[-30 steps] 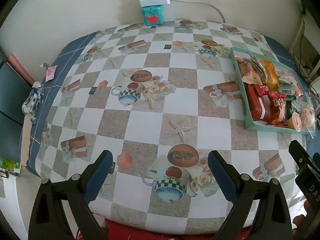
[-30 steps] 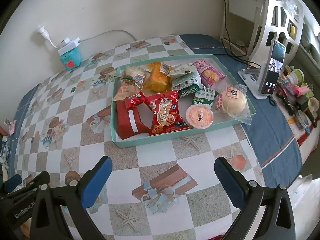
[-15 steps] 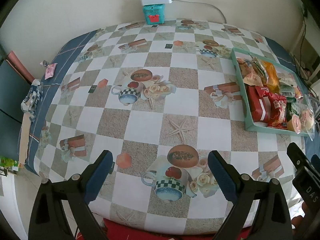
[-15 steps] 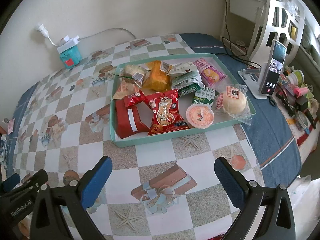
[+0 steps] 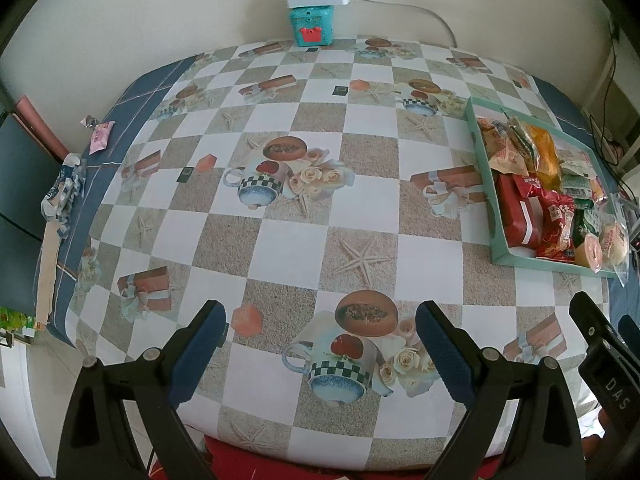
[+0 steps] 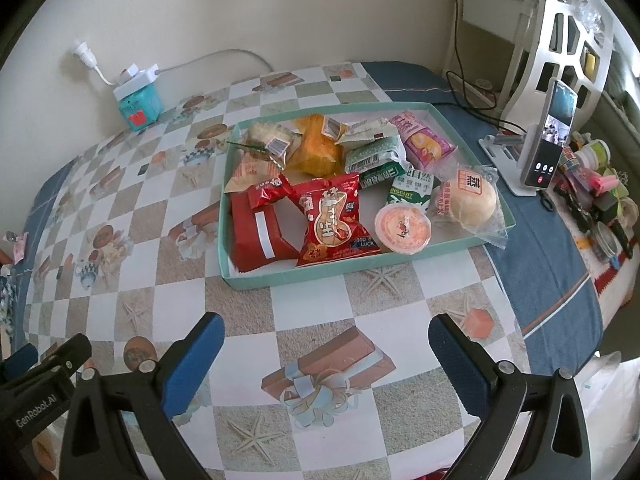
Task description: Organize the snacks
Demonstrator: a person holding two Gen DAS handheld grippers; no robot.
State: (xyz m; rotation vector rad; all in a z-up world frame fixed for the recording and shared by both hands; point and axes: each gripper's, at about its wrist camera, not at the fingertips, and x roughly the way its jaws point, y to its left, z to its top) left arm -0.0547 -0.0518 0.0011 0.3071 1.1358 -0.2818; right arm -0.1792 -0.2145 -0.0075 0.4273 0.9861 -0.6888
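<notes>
Left gripper (image 5: 320, 334): fingers apart, empty, hovered over bare checkered tablecloth (image 5: 292, 248); view drifted slightly over last second.
Right gripper (image 6: 326, 346): fingers apart, empty, barely shifted, short of teal tray (image 6: 320, 276).
Snacks (image 6: 332, 216): all lay inside tray, unmoved.
Judgement: nothing gripped; scene fitted snacks already gathered, or awaiting sorting.

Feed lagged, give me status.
Both hand-held grippers open, empty: left, right. Snacks piled in teal tray, untouched. Nothing in the way.
</notes>
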